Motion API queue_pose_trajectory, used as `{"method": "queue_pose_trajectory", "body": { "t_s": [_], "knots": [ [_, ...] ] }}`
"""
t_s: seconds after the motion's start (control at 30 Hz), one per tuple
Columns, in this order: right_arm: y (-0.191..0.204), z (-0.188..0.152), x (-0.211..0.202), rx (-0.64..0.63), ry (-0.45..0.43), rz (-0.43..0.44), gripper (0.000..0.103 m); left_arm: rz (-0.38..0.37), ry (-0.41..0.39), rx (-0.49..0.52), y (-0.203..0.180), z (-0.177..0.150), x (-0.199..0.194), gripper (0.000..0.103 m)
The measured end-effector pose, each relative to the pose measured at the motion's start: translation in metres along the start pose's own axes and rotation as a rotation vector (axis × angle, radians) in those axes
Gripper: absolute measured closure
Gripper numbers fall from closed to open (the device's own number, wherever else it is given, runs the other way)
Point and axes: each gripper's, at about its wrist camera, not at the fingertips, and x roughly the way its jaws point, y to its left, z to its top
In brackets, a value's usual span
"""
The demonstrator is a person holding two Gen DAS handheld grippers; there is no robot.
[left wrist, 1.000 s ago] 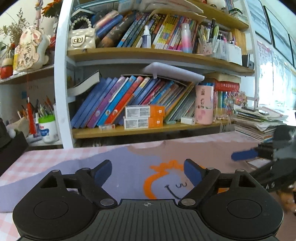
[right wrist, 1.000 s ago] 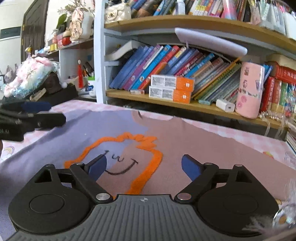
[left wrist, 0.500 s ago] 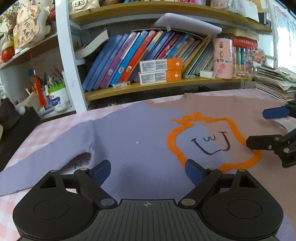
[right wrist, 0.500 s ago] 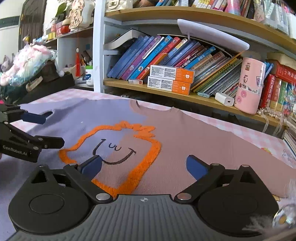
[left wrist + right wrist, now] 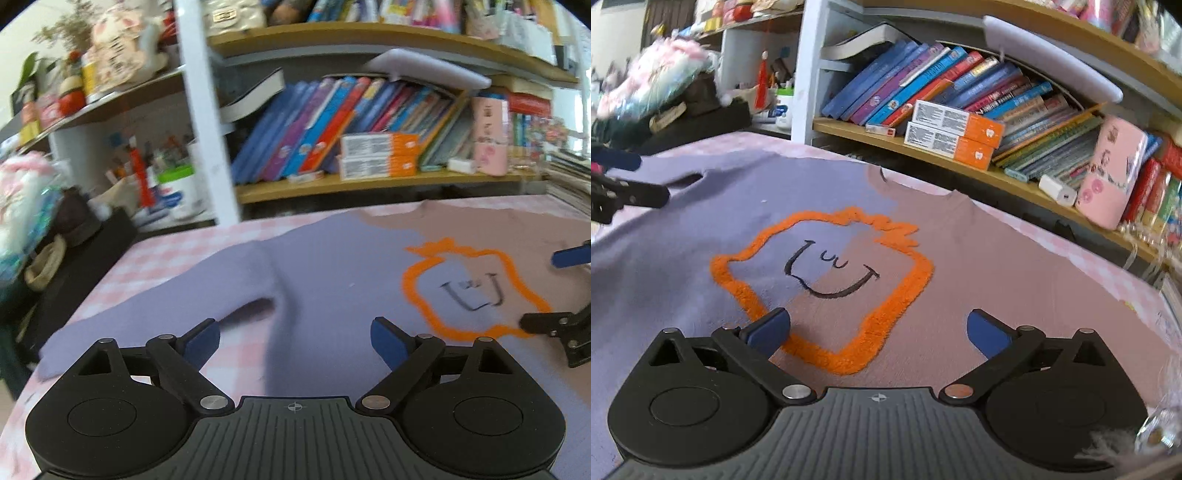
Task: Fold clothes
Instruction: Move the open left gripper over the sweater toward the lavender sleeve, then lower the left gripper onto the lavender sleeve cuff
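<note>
A sweater, half purple and half mauve, lies flat on the table with an orange-outlined smiling face on its chest. My left gripper hovers open over the purple side by the armpit, where the left sleeve stretches out; nothing sits between its fingers. My right gripper hangs over the lower edge of the orange outline, its jaws opening, with only flat cloth below them. Each gripper shows at the edge of the other's view: right gripper, left gripper.
A pink checked tablecloth covers the table. Behind it stands a bookshelf with books, orange boxes and a pink cup. A black box with soft items sits at the left; paper stacks at the right.
The left wrist view has swung left and tilted down, bringing the purple sleeve and armpit into view. The right gripper's jaws have spread wider and it has come closer to the orange face.
</note>
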Motion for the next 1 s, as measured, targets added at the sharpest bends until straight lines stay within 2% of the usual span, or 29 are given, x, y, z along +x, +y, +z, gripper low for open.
{"method": "queue_pose_trajectory", "body": {
  "t_s": [0.2,0.3,0.4,0.63,0.77,1.0],
  "knots": [
    [0.0,-0.001,-0.006,-0.002,-0.035,-0.022,0.0,0.054,0.001,-0.114,0.032,0.003,-0.009,0.007],
    [-0.001,-0.003,-0.023,0.016,-0.142,-0.044,0.0,0.091,-0.001,-0.168,0.049,0.003,-0.01,0.007],
    [0.0,-0.007,-0.036,0.012,-0.227,-0.041,0.0,0.15,0.032,-0.203,0.065,-0.003,-0.006,0.007],
    [0.002,-0.002,-0.032,-0.006,-0.203,-0.035,0.0,0.245,0.112,-0.302,0.103,-0.029,0.005,0.007],
    [0.004,-0.003,-0.033,-0.014,-0.202,-0.021,0.0,0.313,0.127,-0.364,0.127,-0.035,0.014,0.007],
    [0.003,-0.003,-0.033,-0.012,-0.195,-0.001,0.0,0.341,0.108,-0.557,0.176,-0.038,0.032,0.008]
  ]
}}
